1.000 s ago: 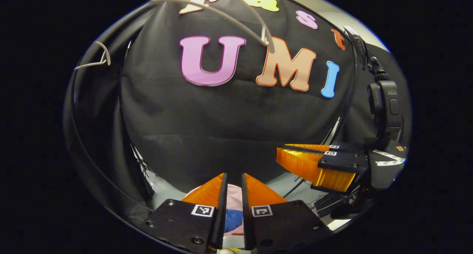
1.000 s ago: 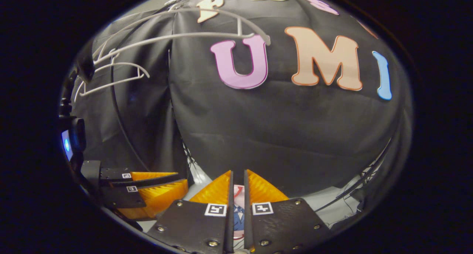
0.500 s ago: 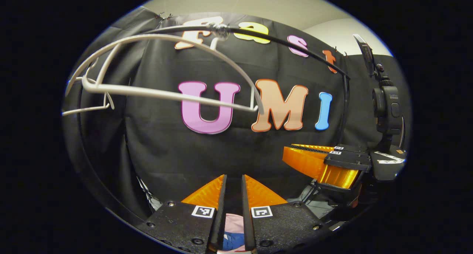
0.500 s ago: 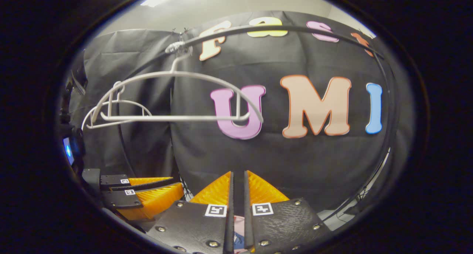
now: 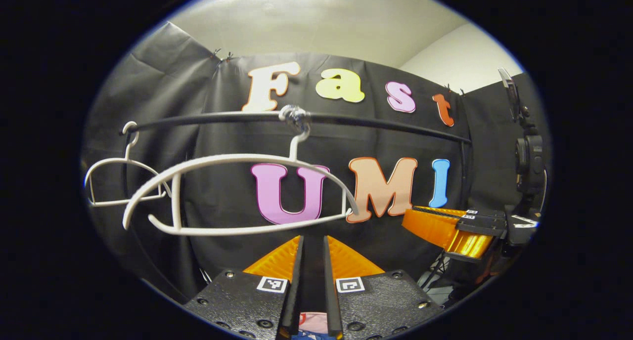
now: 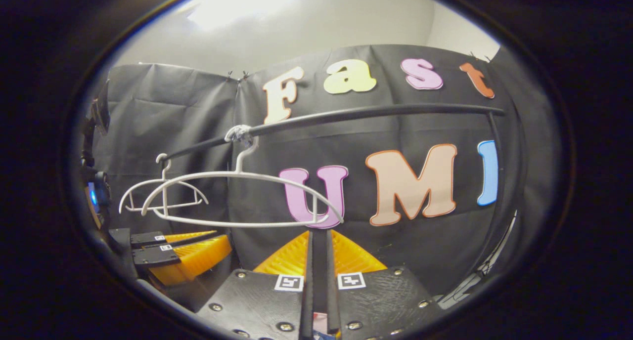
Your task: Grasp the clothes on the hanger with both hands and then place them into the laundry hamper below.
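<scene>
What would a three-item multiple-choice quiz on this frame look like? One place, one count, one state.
1. Where does the near hanger hang?
A. on the black rail
B. on a wall hook
C. from a gripper

2. How many white hangers are on the rail?
A. one
B. two
C. four

3. What is on the near hanger?
A. a shirt
B. a towel
C. nothing, it is bare

Answers: 1 A, its hook loops over the rail; 2 B, a far hanger hangs further along the rail; 3 C, its bars show with no cloth on them.
</scene>
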Demonstrator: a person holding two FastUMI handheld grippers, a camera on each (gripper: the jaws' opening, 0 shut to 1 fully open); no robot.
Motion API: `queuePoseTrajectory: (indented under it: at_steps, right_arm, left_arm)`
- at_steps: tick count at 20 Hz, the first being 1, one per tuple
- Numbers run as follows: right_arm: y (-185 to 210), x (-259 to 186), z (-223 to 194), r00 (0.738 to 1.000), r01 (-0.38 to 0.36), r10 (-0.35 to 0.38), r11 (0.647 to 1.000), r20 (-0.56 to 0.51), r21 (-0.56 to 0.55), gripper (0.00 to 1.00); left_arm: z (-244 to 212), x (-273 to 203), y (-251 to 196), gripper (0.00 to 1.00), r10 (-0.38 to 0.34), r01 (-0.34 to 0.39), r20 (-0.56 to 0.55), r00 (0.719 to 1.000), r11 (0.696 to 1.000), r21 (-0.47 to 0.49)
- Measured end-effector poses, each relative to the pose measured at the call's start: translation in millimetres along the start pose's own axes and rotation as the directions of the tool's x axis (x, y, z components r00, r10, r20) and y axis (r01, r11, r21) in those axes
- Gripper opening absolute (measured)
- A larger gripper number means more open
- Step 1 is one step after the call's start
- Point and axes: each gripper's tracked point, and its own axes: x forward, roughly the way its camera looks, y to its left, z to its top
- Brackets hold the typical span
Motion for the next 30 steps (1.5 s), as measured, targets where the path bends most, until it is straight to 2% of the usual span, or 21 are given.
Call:
queuePoseTrajectory:
  at_steps: [1,2,5,6,7,11,13,15,16,18,21,22,24,28,29,30]
  right_arm:
    - [-4,-2,3,1.000,0.009,-0.009,1.000,0.007,-0.010,0.11]
    - [-7,-4,6,1.000,0.017,-0.016,1.000,0.015,-0.021,0.11]
    - [-9,-10,16,0.999,0.023,-0.023,1.000,0.034,-0.018,0.11]
    - [-11,-12,19,0.999,0.029,-0.028,0.999,0.042,-0.015,0.11]
    - [-14,-13,21,0.998,0.037,-0.036,0.999,0.050,-0.015,0.11]
    - [-15,-16,21,0.998,0.035,-0.035,0.999,0.045,-0.014,0.08]
    - [-17,-19,24,0.998,0.034,-0.033,0.999,0.052,-0.017,0.37]
    - [-15,-21,28,0.998,0.025,-0.024,1.000,0.064,-0.016,0.52]
    - [-15,-22,29,0.998,0.021,-0.020,1.000,0.066,-0.015,0.67]
    - [-19,-23,30,0.997,0.027,-0.026,0.999,0.066,-0.018,0.90]
    - [-23,-30,34,0.996,0.037,-0.035,0.999,0.079,-0.027,1.00]
    - [-24,-31,35,0.996,0.040,-0.038,0.999,0.082,-0.030,0.96]
    - [-25,-31,35,0.996,0.043,-0.041,0.998,0.081,-0.034,1.00]
    - [-26,-36,36,0.996,0.048,-0.044,0.998,0.083,-0.039,1.00]
    - [-27,-36,36,0.996,0.049,-0.045,0.998,0.082,-0.039,1.00]
    - [-27,-37,36,0.996,0.051,-0.047,0.998,0.082,-0.040,1.00]
  left_arm:
    - [8,-3,0,0.14,0.006,-0.006,0.015,1.000,1.000,0.001]
    - [16,-4,0,0.22,0.016,-0.016,0.031,0.999,1.000,0.000]
    - [32,-10,-1,0.22,0.042,-0.043,0.069,0.997,0.999,0.012]
    - [35,-13,-1,0.29,0.051,-0.053,0.076,0.996,0.998,0.023]
    - [36,-14,-4,0.22,0.047,-0.049,0.079,0.996,0.998,0.028]
    - [37,-16,-14,0.49,0.039,-0.041,0.082,0.996,0.999,0.021]
    - [35,-15,-22,0.64,0.028,-0.029,0.074,0.997,1.000,0.009]
    - [34,-16,-22,0.81,0.029,-0.030,0.074,0.997,1.000,0.004]
    - [35,-18,-19,0.89,0.037,-0.037,0.077,0.996,0.999,0.002]
    - [37,-21,-18,0.98,0.042,-0.042,0.082,0.996,0.999,-0.004]
    - [40,-21,-20,0.93,0.044,-0.043,0.084,0.995,0.999,-0.010]
    - [40,-22,-22,0.93,0.045,-0.044,0.083,0.996,0.999,-0.008]
    - [40,-23,-22,0.96,0.045,-0.045,0.082,0.996,0.999,-0.006]
    - [42,-25,-25,0.96,0.045,-0.045,0.085,0.995,0.999,-0.005]
    - [43,-24,-24,0.93,0.045,-0.045,0.085,0.995,0.999,-0.003]
    - [44,-25,-24,0.96,0.046,-0.046,0.086,0.995,0.999,-0.002]
